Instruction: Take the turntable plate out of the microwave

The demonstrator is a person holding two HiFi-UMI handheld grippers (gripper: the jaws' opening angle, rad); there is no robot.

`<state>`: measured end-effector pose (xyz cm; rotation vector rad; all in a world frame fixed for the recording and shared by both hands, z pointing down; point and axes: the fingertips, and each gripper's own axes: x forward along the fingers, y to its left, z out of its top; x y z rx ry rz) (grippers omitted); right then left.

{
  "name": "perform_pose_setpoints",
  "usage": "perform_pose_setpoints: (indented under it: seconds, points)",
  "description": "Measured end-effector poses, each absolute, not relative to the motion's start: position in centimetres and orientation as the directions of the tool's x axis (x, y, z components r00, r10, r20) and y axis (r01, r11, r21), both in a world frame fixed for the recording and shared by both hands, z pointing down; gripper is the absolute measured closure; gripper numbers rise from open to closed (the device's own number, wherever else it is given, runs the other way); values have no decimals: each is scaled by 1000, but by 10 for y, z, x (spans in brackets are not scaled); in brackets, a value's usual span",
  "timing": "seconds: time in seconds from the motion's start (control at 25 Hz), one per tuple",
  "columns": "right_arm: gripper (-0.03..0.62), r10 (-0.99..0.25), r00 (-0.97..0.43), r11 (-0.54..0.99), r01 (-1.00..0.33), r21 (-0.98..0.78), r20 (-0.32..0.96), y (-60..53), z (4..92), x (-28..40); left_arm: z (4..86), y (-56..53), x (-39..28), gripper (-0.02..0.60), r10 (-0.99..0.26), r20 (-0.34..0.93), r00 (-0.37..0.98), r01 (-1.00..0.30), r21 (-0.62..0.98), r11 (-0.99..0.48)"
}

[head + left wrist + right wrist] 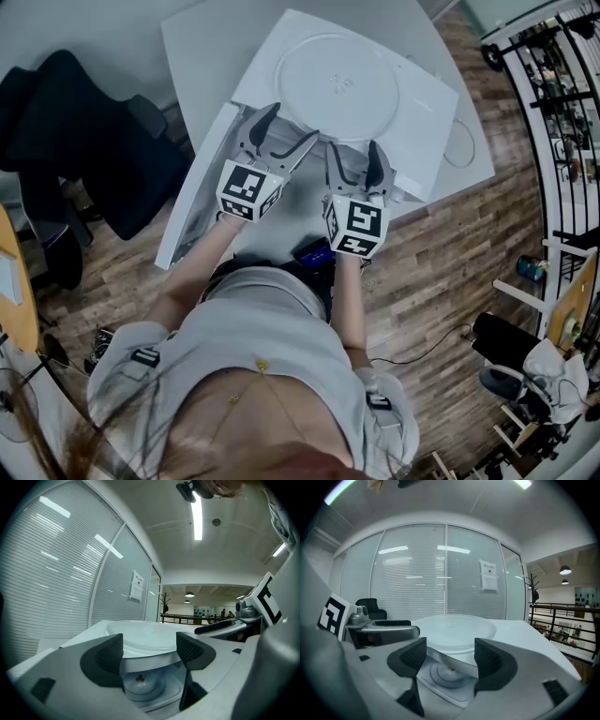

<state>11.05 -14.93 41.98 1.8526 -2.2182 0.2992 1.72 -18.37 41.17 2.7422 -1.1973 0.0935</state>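
While the plate [337, 89] is sitting on its hub [139, 680] in the microwave [427, 141], the left gripper [284, 131] at its 8 o'clock and the right gripper [354, 159] at 6 are hovering open and empty, apparently preparing an even lift.

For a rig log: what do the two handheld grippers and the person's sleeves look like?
The left gripper and right gripper match: pale grey bodies, two dark, curved, ribbed jaws, and a white cube bearing black square markers. The sleeves are short and light grey.
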Motion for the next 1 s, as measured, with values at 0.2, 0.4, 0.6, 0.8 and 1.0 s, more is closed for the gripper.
perform_pose_setpoints:
  seconds: [0.2,0.4,0.6,0.8,1.0]
  points:
    - [290,-936,-166,172,-985,-8,311,-155,420,112,411,-190,19,233,-732,117,671,-742,108,-662]
    - [290,-934,-169,176,-984,-5,315,-159,418,111,409,-195,19,233,-740,116,662,-749,110,-653]
    - [290,-934,-168,172,-985,-13,316,-162,418,112,410,-198,20,233,-746,115,655,-755,130,-643]
    - [290,-939,-170,165,-985,-40,300,-160,417,114,408,-196,18,233,-748,103,656,-754,142,-642]
    - [290,-940,-175,172,-984,-36,293,-155,416,114,406,-189,14,233,-742,98,663,-747,141,-649]
